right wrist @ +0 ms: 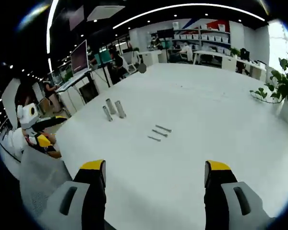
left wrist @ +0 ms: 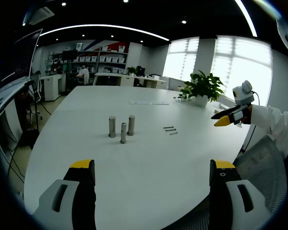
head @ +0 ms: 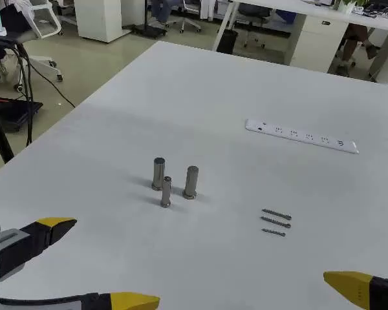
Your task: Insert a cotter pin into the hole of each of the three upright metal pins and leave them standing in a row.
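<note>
Head view: three upright metal pins (head: 166, 191) stand in a tight cluster on the white table (head: 200, 97), two behind and a shorter one in front; three cotter pins (head: 275, 222) lie flat in a small stack of parallel lines well to their right, none inserted; a white power strip (head: 302, 135) lies farther back. The left gripper (head: 94, 261) sits at the lower left with its yellow-tipped jaws spread wide and nothing between them, well short of the metal pins; one yellow tip of the right gripper (head: 349, 284) shows at the lower right, near the table edge and apart from the cotter pins.

Left gripper view: the jaws stand far apart, holding nothing; the metal pins (left wrist: 123, 133) are well ahead, slightly left of centre, with the cotter pins (left wrist: 170, 129) to their right; the right gripper (left wrist: 228, 117) hangs at the table's right edge beside a potted plant (left wrist: 201, 88).

Right gripper view: its jaws gape, likewise unloaded; the cotter pins (right wrist: 158, 132) lie ahead, nearer than the metal pins (right wrist: 114, 110) beyond to the left.
</note>
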